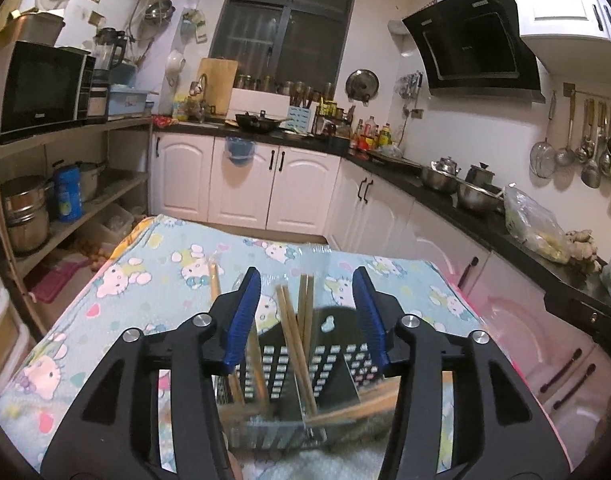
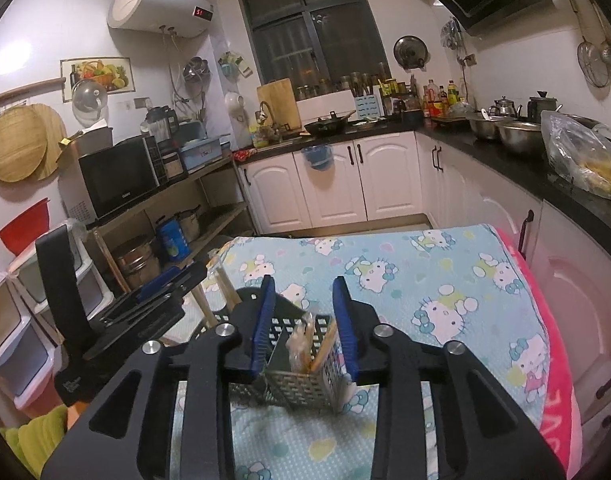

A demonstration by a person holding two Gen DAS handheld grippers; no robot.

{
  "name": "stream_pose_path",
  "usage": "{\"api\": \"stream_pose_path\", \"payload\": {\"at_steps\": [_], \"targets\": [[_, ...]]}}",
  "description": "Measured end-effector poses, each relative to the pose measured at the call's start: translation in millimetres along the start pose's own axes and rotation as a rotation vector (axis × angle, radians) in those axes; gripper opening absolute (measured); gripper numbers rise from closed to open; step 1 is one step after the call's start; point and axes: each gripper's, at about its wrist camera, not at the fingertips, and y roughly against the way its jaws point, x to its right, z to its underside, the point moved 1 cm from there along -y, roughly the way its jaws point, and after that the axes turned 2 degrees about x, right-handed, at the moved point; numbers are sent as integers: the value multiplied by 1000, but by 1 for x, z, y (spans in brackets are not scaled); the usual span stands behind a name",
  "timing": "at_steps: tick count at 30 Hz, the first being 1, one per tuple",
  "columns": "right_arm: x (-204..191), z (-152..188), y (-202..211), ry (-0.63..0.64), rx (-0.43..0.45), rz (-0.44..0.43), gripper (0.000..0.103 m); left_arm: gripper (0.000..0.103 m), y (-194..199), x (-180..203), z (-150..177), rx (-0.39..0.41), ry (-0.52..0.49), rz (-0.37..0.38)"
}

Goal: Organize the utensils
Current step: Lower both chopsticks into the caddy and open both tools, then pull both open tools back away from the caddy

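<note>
Thin tan wooden chopsticks (image 1: 295, 336) stand in a metal holder full of little holes (image 2: 305, 380), tips up and leaning. The left tongs (image 1: 307, 316) and right tongs (image 2: 305, 322) are both apart, gripping nothing, with the chopsticks just ahead between their blue pads (image 2: 261, 328).

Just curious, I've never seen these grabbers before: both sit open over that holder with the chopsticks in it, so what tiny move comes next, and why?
Probably lift both away: the left gripper and right gripper grip nothing, and the chopsticks already stand in the holder.
</note>
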Motion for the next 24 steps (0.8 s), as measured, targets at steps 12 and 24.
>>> {"api": "stream_pose_path", "payload": {"at_steps": [12, 24], "targets": [[-20, 30, 34, 54, -36, -22, 48, 62, 48, -15, 17, -69, 21, 42], [-54, 63, 64, 110, -31, -43, 72, 82, 96, -32, 39, -89, 28, 44]]}}
